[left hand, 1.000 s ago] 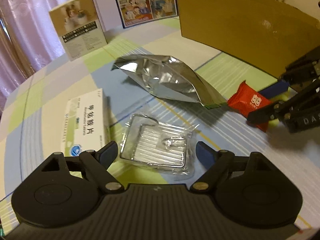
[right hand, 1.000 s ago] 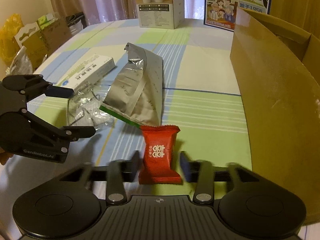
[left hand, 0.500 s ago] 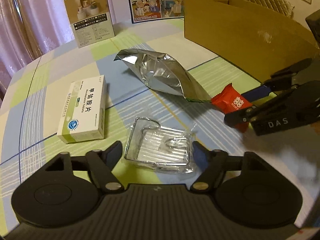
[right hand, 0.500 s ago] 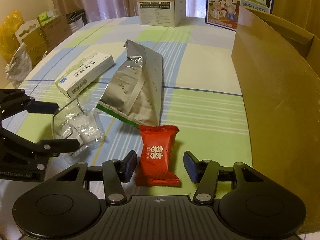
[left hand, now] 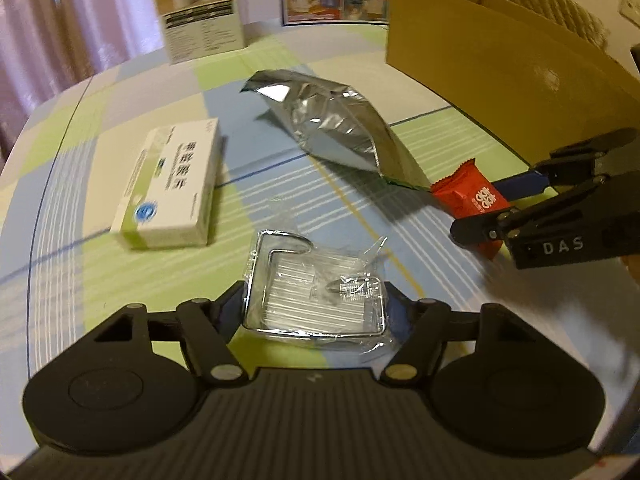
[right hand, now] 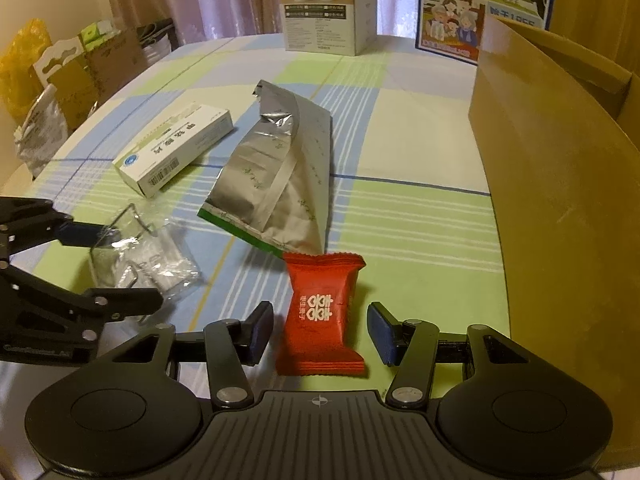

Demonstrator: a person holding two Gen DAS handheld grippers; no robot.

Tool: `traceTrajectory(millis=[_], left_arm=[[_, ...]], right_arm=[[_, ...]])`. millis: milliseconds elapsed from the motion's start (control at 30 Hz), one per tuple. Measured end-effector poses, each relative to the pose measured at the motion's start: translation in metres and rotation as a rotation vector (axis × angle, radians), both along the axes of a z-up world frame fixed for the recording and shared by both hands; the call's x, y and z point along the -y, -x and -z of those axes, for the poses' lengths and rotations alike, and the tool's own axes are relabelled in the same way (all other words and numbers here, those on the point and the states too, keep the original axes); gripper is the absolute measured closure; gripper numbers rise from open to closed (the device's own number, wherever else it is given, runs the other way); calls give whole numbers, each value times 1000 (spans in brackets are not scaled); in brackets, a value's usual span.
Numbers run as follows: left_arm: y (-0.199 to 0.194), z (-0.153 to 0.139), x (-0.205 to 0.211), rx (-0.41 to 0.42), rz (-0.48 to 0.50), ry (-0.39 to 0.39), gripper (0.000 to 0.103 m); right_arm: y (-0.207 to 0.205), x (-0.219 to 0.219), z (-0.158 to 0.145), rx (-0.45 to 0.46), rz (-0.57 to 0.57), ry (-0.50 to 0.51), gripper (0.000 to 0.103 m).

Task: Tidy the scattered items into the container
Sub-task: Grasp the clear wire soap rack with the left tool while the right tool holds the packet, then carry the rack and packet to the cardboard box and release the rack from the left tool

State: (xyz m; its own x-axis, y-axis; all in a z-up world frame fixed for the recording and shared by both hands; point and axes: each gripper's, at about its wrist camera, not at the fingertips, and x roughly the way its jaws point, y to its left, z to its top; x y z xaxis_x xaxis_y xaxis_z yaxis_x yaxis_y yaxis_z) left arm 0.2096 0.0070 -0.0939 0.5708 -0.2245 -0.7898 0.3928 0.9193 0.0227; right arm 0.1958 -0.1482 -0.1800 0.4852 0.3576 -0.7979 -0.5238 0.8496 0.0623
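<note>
My left gripper is open, its jaws on either side of a metal wire hook in a clear plastic bag on the table. My right gripper is open, its jaws on either side of a red candy packet lying flat. The candy and the right gripper also show in the left wrist view. A silver foil pouch and a white medicine box lie beyond. The brown cardboard box stands at the right.
A tall white product box and a blue picture carton stand at the table's far edge. Bags and cardboard sit off the table's left side. The left gripper is close to the left of my right gripper.
My left gripper has moved forward so the bagged hook lies between its jaws. My right gripper's jaws have opened wider around the red candy.
</note>
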Motion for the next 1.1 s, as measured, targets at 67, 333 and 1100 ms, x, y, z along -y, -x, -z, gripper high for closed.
traceTrajectory(millis=[67, 333, 1100], left_arm=[[4, -1, -1, -3, -18, 3, 37], [15, -12, -8, -3, -77, 21, 37], [96, -107, 30, 92, -118, 96, 37]], right_arm=[[0, -2, 0, 10, -2, 15, 62], [3, 3, -7, 40, 30, -12, 77], [75, 58, -127, 215, 101, -130, 77]])
